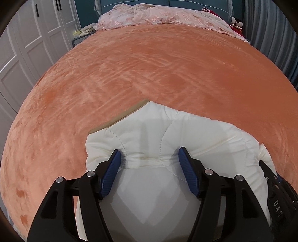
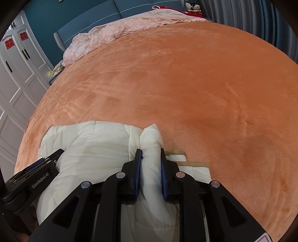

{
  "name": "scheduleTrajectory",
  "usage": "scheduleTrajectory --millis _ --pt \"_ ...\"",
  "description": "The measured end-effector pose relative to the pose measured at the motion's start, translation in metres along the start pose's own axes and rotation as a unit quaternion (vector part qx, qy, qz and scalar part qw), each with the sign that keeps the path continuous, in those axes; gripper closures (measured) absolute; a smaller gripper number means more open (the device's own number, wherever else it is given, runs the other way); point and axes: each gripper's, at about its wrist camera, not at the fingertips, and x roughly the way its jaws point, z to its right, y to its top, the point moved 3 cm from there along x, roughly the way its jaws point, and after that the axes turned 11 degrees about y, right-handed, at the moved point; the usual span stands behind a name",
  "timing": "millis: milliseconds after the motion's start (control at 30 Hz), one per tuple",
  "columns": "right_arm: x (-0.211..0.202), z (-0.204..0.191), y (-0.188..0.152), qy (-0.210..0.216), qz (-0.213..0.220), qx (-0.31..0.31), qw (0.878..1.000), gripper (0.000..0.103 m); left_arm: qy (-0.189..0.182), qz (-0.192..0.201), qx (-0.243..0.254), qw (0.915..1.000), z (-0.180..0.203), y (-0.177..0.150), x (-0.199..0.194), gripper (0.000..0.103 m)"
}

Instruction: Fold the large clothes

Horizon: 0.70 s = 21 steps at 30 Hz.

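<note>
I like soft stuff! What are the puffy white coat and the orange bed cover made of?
White coat: looks like smooth padded fabric, maybe polyester with filling; stitched quilt lines and puffy bulges show it. Orange bed cover: looks like plush fleece or velvet; brushed streaks shift light and dark across it.

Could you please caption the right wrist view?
Right gripper pinching a fold of the white quilted jacket on the orange bedspread.

I'm looking into a home bedroom, wide bed (image 1: 149, 74) under an orange plush blanket, pink lace bedspread (image 1: 158, 16) bunched at top, teal padded headboard (image 2: 89, 24) behind, white panelled wardrobe (image 1: 28, 46) at left, soft dolls (image 2: 193, 7) upper right
</note>
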Motion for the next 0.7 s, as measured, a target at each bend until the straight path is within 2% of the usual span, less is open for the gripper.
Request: scheduleTrajectory --millis 433,533,600,633,700 --pt "-0.001 0.0 -0.004 0.005 0.017 0.006 1.0 0.082 0.004 0.014 -0.006 0.9999 -0.001 -0.002 0.003 0.039" --pt "-0.006 0.006 -0.002 0.029 0.02 0.026 0.999 0.082 -0.004 0.009 -0.014 0.9999 -0.005 -0.001 0.001 0.036" --pt "-0.02 0.014 0.001 0.051 0.024 0.059 0.997 0.081 -0.015 0.001 -0.018 0.9997 -0.012 -0.001 -0.005 0.033" --pt "-0.03 0.016 0.002 0.054 0.028 0.071 0.996 0.076 -0.022 -0.004 -0.017 0.9996 -0.015 -0.001 -0.009 0.033" --pt "-0.06 0.016 0.0 0.055 0.034 0.075 0.995 0.075 -0.035 -0.004 -0.009 0.9993 -0.027 -0.005 -0.027 0.033"
